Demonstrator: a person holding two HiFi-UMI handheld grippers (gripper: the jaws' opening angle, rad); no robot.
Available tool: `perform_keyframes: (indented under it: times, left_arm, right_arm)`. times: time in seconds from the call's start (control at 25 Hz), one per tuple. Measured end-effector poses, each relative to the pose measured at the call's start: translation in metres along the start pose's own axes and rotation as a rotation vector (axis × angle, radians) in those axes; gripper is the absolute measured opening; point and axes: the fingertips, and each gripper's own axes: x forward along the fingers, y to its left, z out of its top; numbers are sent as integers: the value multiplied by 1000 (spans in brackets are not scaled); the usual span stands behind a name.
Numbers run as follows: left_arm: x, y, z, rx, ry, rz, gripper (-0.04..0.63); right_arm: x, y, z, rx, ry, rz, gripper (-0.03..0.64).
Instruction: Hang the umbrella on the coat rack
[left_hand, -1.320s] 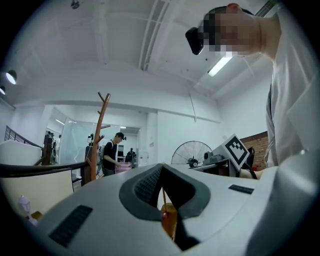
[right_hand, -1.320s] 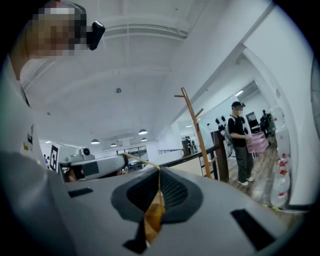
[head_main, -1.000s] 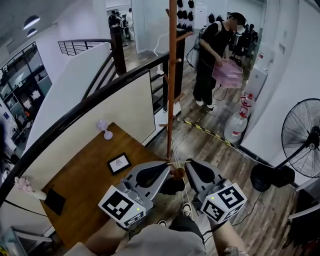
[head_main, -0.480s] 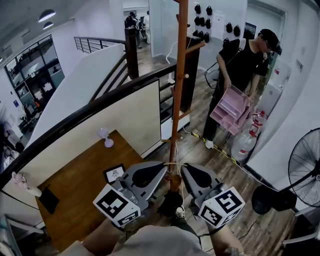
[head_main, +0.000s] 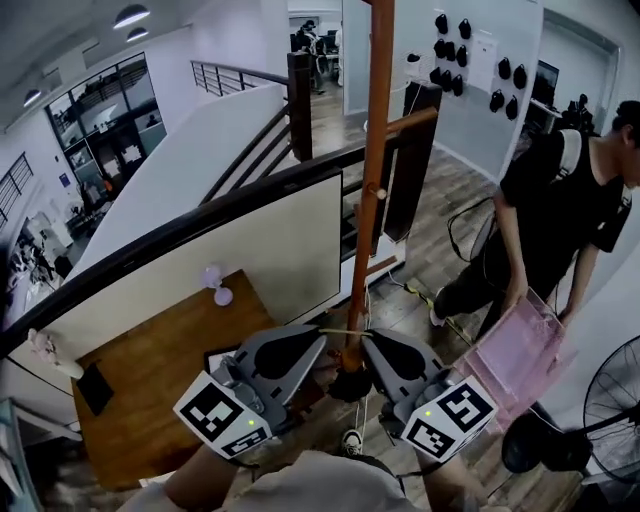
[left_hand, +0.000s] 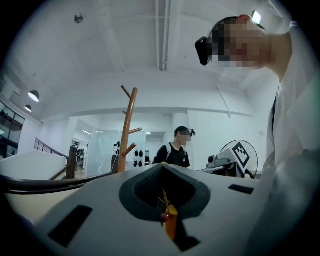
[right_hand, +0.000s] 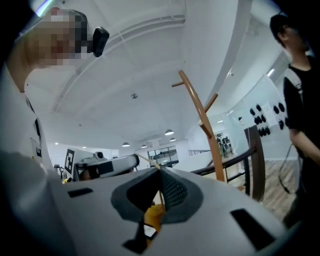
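The coat rack (head_main: 376, 170) is an orange wooden pole with angled pegs (head_main: 412, 120), standing just beyond both grippers. My left gripper (head_main: 322, 335) and right gripper (head_main: 365, 335) sit tip to tip at the pole's foot. Each is shut on an end of the umbrella's thin tan strap (head_main: 345, 331), which runs taut between them. The dark folded umbrella (head_main: 348, 385) hangs below it with a brown knob on top. In the left gripper view the left gripper (left_hand: 162, 167) pinches the cord above an orange piece (left_hand: 171, 225). In the right gripper view the right gripper (right_hand: 159, 170) does likewise, and the rack (right_hand: 202, 117) rises behind.
A wooden table (head_main: 150, 370) lies at the left below a dark stair railing (head_main: 200, 225). A person in black (head_main: 560, 220) carries a pink tray (head_main: 510, 355) close on the right. A standing fan (head_main: 610, 400) is at the far right.
The coat rack pole now looms closer and more central above the grippers. The person with the pink tray has walked from the back to the near right. Both grippers stay shut on the strap.
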Motion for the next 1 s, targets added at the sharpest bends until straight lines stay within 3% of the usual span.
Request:
perform_keyframes:
  times: [0.32,0.56,1.0]
  left_arm:
    - [67,29,25,74,-42,35,0]
    - [97,52,35,71,-60,53,0]
    - [111,77,40,47,-56,-64,0]
  right_arm:
    - [28,-68,46,-43,-60,46,8]
    - [45,-95,64,-72,-74,78,8]
    - [63,-106,75,-59,-86,11,8]
